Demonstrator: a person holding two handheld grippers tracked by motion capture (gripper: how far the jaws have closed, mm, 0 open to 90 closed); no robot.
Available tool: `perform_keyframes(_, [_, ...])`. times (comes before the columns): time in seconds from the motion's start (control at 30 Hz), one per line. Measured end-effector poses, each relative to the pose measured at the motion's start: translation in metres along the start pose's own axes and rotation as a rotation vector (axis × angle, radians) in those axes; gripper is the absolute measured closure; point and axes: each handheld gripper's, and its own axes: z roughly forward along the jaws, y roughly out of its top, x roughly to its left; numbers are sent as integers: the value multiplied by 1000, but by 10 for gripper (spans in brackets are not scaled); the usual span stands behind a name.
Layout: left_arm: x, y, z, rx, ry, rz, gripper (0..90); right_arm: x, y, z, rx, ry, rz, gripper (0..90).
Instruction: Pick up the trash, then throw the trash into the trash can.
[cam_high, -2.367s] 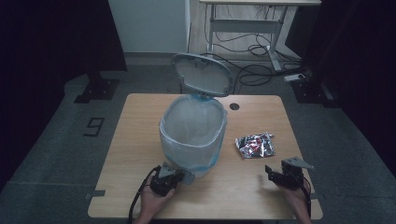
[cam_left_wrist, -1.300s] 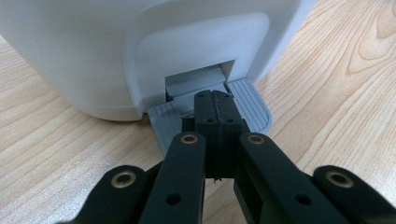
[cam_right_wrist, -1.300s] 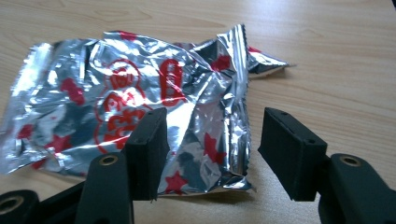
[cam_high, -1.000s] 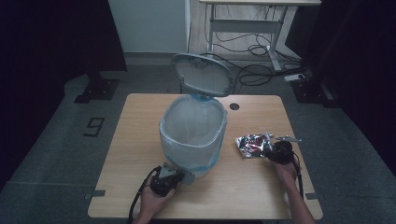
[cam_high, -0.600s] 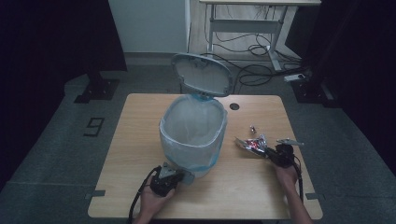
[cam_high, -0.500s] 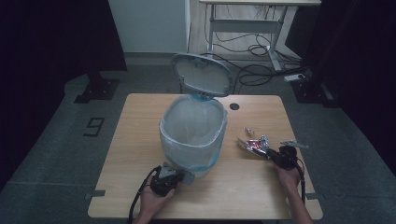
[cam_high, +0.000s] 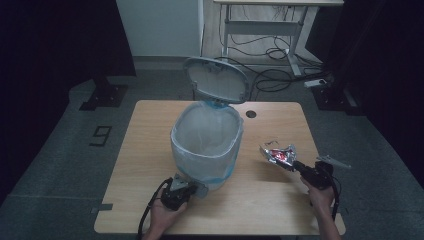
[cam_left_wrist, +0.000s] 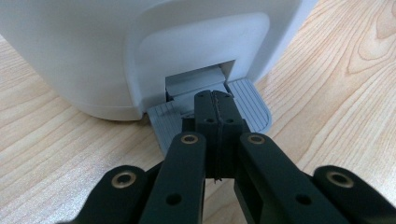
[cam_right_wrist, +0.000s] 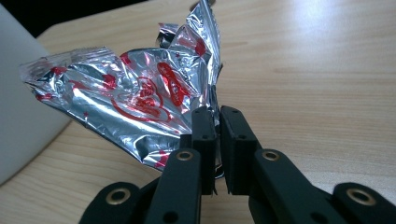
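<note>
At three o'clock from the bin (cam_high: 207, 145), the right gripper (cam_right_wrist: 217, 123) pinches the foil wrapper (cam_right_wrist: 140, 100); carry it high over the rim. Left gripper (cam_left_wrist: 215, 105), jaws pressed together, should hold the pedal (cam_left_wrist: 250, 105) down, lid (cam_high: 216, 80) up.

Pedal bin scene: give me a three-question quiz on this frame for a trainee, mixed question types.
1. True or false: the lid of the pedal bin stands open.
2. Multiple choice: the right tool is shut on
A. the foil wrapper
B. the blue-edged bin liner
C. a cable
3. Short answer: on what do the shut jaws of the left tool rest?

Key
1. True; the lid is tipped up behind the rim.
2. A; the jaws pinch the silver-and-red wrapper's lower edge, and it looks lifted off the table.
3. On the grey foot pedal at the bin's base, seemingly pressing it down.
</note>
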Motion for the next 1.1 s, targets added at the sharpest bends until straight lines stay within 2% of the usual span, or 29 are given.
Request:
perform_keyframes(0.27, [0, 0, 0, -1, -3, 2, 900, 12, 2, -9, -11, -9, -59, 845])
perform_keyframes(1.1, [1, 0, 0, 1, -6, -4, 900, 31, 21, -41, -105, 52, -82, 844])
